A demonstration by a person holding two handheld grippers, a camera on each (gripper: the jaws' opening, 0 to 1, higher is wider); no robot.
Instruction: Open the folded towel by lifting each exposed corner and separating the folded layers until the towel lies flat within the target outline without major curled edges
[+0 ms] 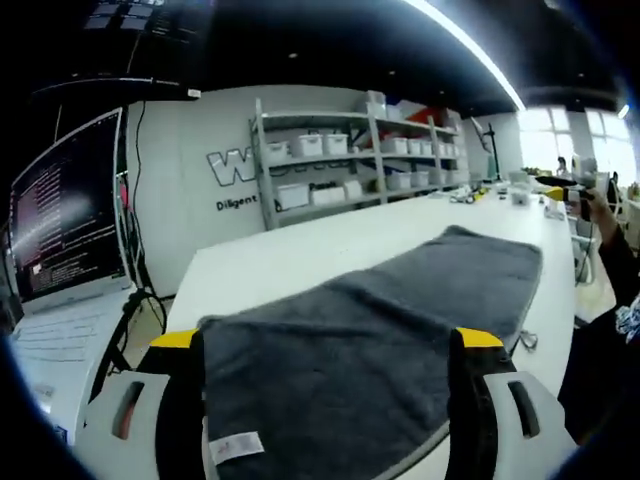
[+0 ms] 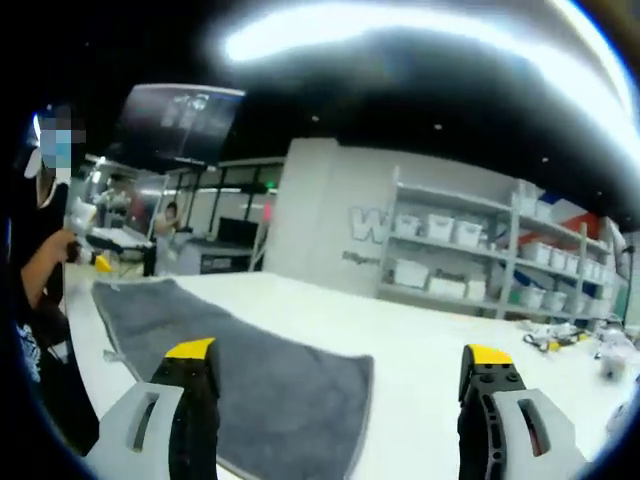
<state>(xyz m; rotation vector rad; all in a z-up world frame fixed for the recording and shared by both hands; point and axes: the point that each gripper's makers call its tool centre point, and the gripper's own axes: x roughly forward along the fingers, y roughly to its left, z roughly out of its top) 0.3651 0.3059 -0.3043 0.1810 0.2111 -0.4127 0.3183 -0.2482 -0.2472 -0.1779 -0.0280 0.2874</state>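
Both claws sit released, jaws wide: my left claw (image 1: 330,400) over the near end of the grey towel (image 1: 400,320), my right claw (image 2: 340,410) beside its edge. The towel looks nearly spread on the white bench (image 1: 300,255); I judge only smoothing remains, and I can't make out any outline. Beyond the towel stand storage shelves (image 1: 350,160); left of it, a monitor (image 1: 65,210).

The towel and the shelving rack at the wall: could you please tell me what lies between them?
In the left gripper view, bare white table lies beyond the grey towel, then open floor up to the shelving rack. Nothing stands on that stretch.
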